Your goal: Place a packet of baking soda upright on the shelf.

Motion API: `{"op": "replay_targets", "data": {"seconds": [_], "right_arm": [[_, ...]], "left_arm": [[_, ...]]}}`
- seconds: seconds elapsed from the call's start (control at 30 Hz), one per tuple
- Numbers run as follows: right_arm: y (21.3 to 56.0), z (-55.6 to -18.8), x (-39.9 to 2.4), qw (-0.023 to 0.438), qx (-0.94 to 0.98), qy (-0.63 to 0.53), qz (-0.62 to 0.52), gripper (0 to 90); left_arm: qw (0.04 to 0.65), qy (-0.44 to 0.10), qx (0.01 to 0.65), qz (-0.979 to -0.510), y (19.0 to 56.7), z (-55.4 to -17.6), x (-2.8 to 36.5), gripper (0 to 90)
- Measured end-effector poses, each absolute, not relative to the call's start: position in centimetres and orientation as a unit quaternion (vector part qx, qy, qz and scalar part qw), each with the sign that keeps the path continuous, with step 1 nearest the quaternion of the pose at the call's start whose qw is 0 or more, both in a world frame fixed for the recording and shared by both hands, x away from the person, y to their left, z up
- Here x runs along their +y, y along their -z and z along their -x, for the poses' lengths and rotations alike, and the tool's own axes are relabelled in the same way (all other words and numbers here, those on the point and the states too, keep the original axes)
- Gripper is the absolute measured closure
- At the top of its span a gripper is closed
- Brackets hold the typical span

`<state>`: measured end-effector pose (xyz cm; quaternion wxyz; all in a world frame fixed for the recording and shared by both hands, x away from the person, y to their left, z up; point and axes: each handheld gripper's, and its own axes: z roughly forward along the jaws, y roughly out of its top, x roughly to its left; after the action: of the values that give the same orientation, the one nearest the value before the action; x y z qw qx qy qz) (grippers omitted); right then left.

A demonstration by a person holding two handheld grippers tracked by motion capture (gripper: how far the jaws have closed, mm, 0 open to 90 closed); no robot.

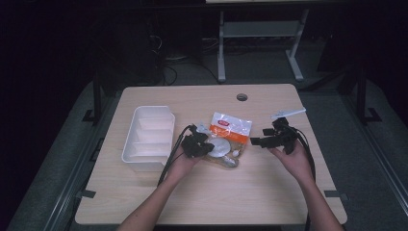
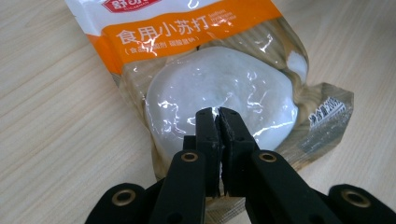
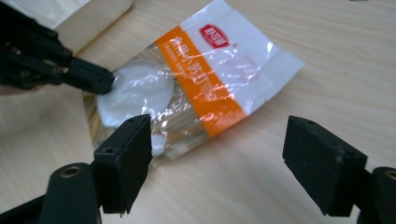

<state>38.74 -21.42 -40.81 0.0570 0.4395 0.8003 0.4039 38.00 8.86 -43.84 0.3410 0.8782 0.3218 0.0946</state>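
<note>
You are holding the left gripper (image 2: 219, 114) with its jaws pressed together, the tips lying over the white powder bulge of the bag (image 1: 228, 137); whether they are pinching the film cannot be told. You are holding the right gripper (image 1: 257, 141) just right of the bag, jaws spread wide. Left of the bag, the white tray (image 1: 144, 159) is sitting on the table (image 1: 216, 197).

Black two-jaw grippers (image 1: 250, 140) (brass-ringed pivots), trailing black cables, bare forearms
</note>
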Motion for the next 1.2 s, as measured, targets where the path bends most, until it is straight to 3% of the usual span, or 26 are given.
{"op": "replay_targets", "data": {"seconds": [0.3,0.73,0.87,0.97,1.0,1.03,1.07,1.1,1.2], "right_arm": [[42.6,-43.2,-19.6,0.019,0.802,-0.364,-0.473,23.1],[45.4,-45.2,-18.9,-0.037,0.78,-0.36,-0.511,32.1],[45.9,-45.4,-18.8,-0.058,0.774,-0.364,-0.515,40.5],[45.8,-45.2,-18.5,-0.066,0.774,-0.376,-0.504,55.1],[45.8,-45.2,-18.5,-0.066,0.774,-0.376,-0.504,55.1],[45.3,-45.0,-18.4,-0.065,0.776,-0.384,-0.496,63.9],[45.3,-45.0,-18.4,-0.065,0.776,-0.384,-0.496,63.9],[44.9,-44.8,-18.4,-0.069,0.777,-0.396,-0.485,72.1],[44.6,-44.7,-18.1,-0.076,0.78,-0.401,-0.475,73.3]], "left_arm": [[0.327,-0.093,0.318,-0.885,43.9,-38.3,8.5,89.8],[0.33,-0.09,0.318,-0.884,44.0,-38.3,8.6,89.8],[0.33,-0.09,0.317,-0.885,44.0,-38.3,8.6,89.8],[0.33,-0.089,0.316,-0.885,44.0,-38.3,8.6,89.8],[0.33,-0.09,0.316,-0.885,44.0,-38.3,8.6,89.8],[0.329,-0.091,0.316,-0.885,44.0,-38.3,8.6,89.8],[0.329,-0.091,0.316,-0.885,44.0,-38.3,8.6,89.8],[0.327,-0.093,0.316,-0.886,44.0,-38.3,8.6,89.8],[0.325,-0.097,0.314,-0.887,44.0,-38.3,8.5,89.8]]}}
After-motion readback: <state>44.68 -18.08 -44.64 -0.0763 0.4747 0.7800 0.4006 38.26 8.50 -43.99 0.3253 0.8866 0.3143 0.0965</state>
